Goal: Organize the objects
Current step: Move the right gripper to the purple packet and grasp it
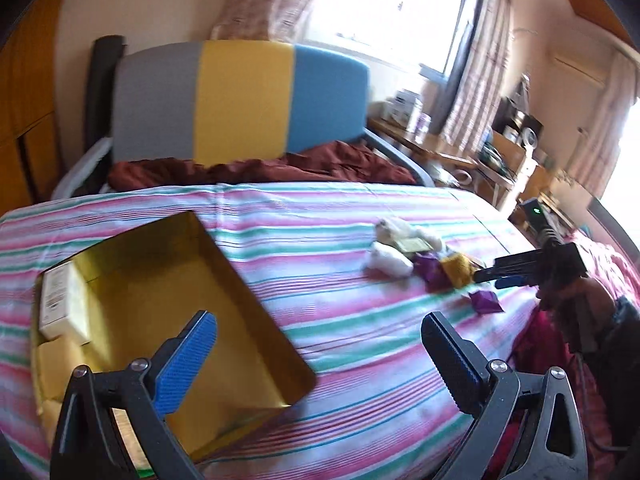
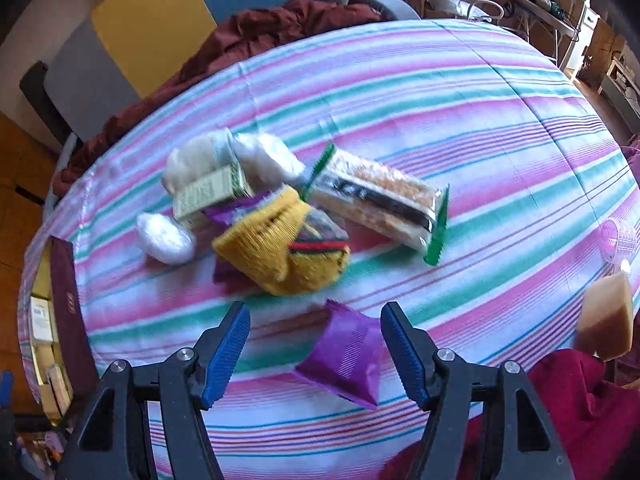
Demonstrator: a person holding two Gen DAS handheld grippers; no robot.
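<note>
The cracker pack label shows perhaps "SCO" (blurred, partly legible).

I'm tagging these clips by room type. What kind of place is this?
Most likely a lived-in bedroom at home. The work surface is a bed with a striped sheet and a padded headboard; a curtained window and a cluttered wooden desk stand beyond it.

Daylight is admitted through the window behind the striped bed sheet, where the panes are blown out to white glare. Strong fisheye bending and dark vignetted corners are seen at both views' edges. Motion blur is smeared across the sheet and the items on it; soft shadows are cast beneath them.
</note>
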